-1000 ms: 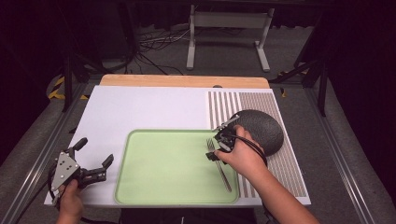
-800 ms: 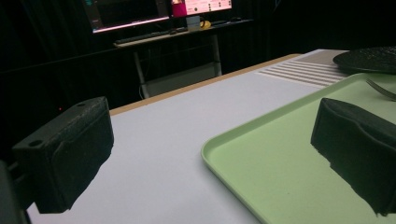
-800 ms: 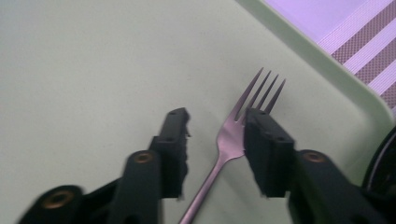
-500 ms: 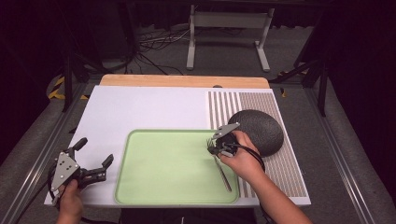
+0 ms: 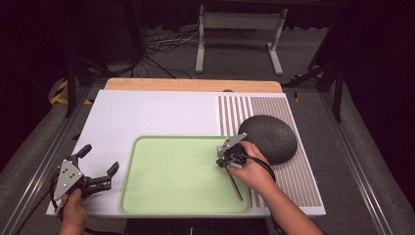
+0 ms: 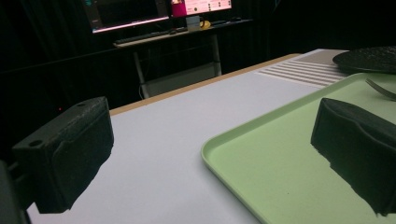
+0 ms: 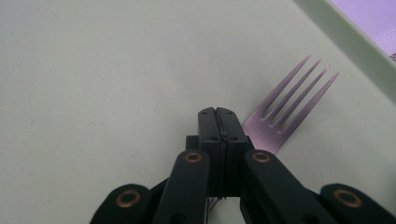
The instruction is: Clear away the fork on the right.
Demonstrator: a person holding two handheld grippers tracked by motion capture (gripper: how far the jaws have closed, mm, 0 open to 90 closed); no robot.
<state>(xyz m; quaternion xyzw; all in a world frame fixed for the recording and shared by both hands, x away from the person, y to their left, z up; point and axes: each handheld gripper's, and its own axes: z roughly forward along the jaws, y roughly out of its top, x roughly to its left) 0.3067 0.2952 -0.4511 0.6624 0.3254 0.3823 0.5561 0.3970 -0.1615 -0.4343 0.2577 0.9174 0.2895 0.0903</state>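
Observation:
A metal fork (image 5: 234,183) lies flat near the right edge of the light green tray (image 5: 176,176), tines pointing away from me. My right gripper (image 5: 222,160) is down over the fork's neck. In the right gripper view its jaws (image 7: 218,114) are shut tight against each other, and the fork (image 7: 289,98) runs at a slant underneath them rather than between them. My left gripper (image 5: 101,158) hovers open at the tray's left side, nothing between its fingers. The left gripper view shows the tray's near corner (image 6: 280,177) between its open jaws (image 6: 215,151) and the fork's tines (image 6: 380,88) far right.
A dark round dome-like plate (image 5: 268,138) sits on the striped mat (image 5: 293,181) just right of the tray, close behind my right hand. A white board (image 5: 147,115) covers the table. A wooden strip (image 5: 191,84) runs along its far edge.
My right gripper has moved a little left and toward me, coming down onto the fork's neck. The fork has stayed about where it was. The left gripper has not moved.

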